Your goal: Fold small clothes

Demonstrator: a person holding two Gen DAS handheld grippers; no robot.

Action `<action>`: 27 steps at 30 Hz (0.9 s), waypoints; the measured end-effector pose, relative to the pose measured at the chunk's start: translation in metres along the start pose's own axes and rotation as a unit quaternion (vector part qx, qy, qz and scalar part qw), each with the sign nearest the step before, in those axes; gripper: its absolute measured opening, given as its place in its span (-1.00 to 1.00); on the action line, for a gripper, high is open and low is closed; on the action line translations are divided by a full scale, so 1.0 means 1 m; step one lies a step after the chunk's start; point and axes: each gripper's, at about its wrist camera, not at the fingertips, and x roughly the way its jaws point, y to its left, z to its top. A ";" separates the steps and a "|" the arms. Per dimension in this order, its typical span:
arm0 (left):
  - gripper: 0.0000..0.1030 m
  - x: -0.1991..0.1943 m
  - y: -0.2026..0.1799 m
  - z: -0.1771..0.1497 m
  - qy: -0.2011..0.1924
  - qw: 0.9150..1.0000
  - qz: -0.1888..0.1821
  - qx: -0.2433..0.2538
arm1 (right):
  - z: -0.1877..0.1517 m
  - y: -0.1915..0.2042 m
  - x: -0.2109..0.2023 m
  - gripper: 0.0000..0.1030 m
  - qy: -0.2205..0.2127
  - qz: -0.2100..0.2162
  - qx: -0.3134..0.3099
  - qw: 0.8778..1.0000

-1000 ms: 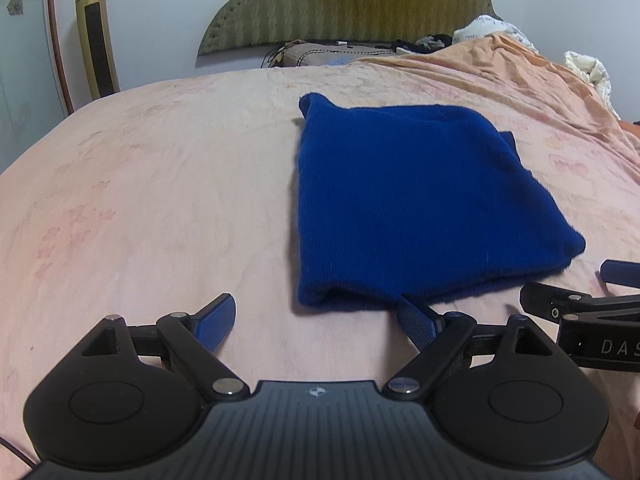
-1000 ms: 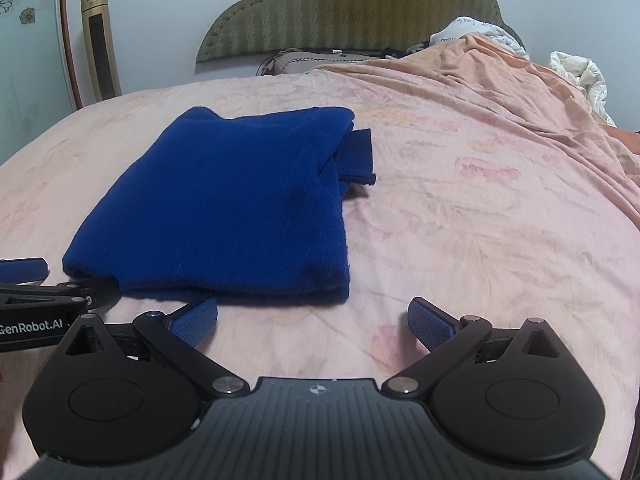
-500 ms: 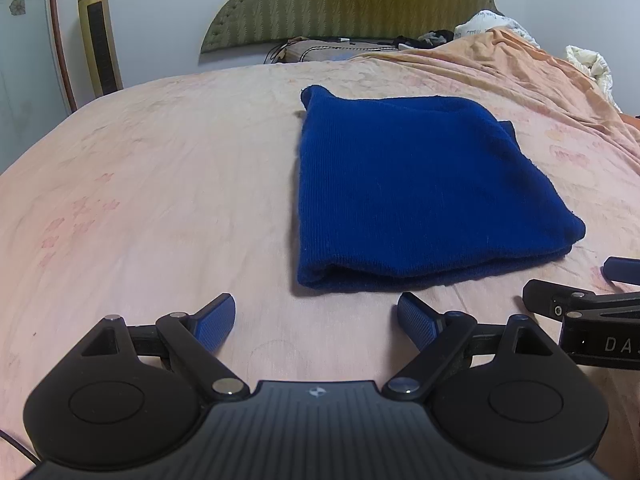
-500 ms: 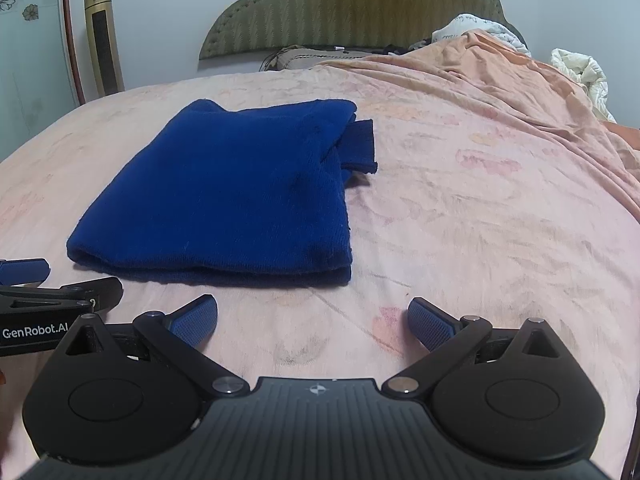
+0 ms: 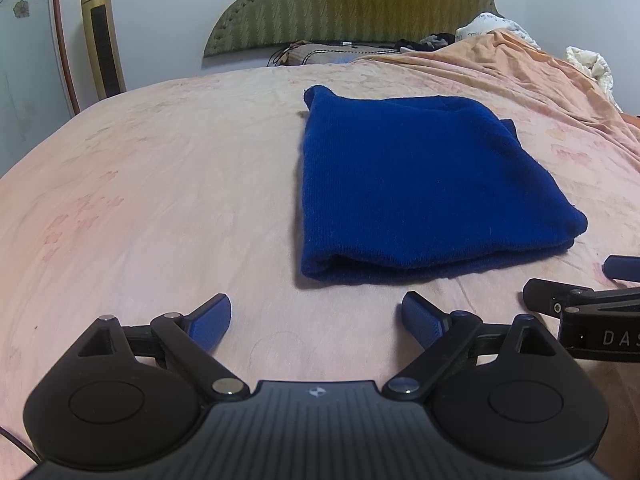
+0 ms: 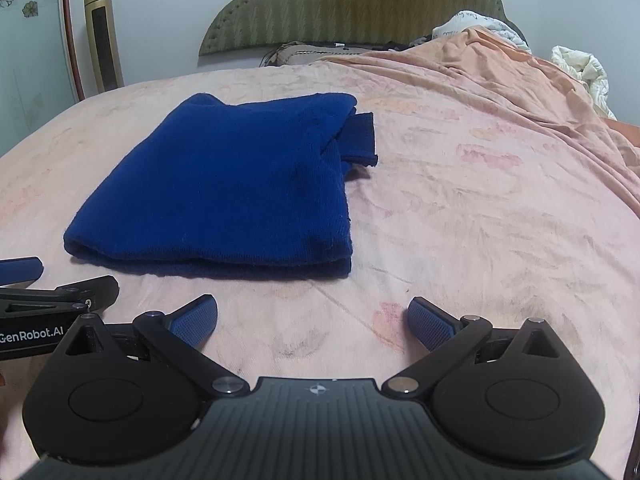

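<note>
A dark blue knitted garment (image 5: 420,188) lies folded into a thick rectangle on the pink bed sheet (image 5: 160,200). In the right wrist view the same garment (image 6: 224,192) has a cuff (image 6: 360,136) sticking out at its far right corner. My left gripper (image 5: 316,320) hovers open just short of the folded near edge, nothing between its fingers. My right gripper (image 6: 312,320) is open too, a little back from the garment's near right corner. Each gripper shows at the edge of the other's view.
An olive padded headboard (image 5: 352,0) stands at the far end with pillows and loose items below it. A rumpled orange blanket (image 6: 500,76) and white bedding (image 6: 580,68) heap up at the far right. A gold tower fan (image 5: 100,40) stands left of the bed.
Both grippers have drawn back from the garment's near edge, which the left fingertip overlapped a second ago. The garment lies still and both stay open.
</note>
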 end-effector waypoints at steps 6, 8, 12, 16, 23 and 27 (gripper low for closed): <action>0.81 -0.002 0.002 -0.002 -0.004 1.000 -0.003 0.000 | 0.000 -0.001 0.000 1.00 0.001 0.000 0.000 1.000; 0.81 -0.002 0.002 -0.002 -0.005 1.000 -0.003 0.000 | 0.000 0.000 0.000 1.00 0.001 0.000 0.000 1.000; 0.81 -0.001 0.001 -0.003 -0.007 1.000 -0.003 0.002 | -0.001 -0.001 0.001 1.00 0.001 0.001 0.003 1.000; 0.82 -0.001 0.000 -0.003 -0.007 1.000 -0.003 0.002 | -0.002 -0.002 0.002 1.00 0.001 0.001 0.004 1.000; 0.87 -0.001 0.001 -0.004 -0.007 1.000 -0.002 0.002 | -0.003 -0.002 0.003 1.00 0.002 -0.001 0.004 1.000; 0.89 -0.001 0.001 -0.005 -0.009 1.000 -0.001 0.001 | -0.003 -0.002 0.003 1.00 0.001 -0.001 0.003 1.000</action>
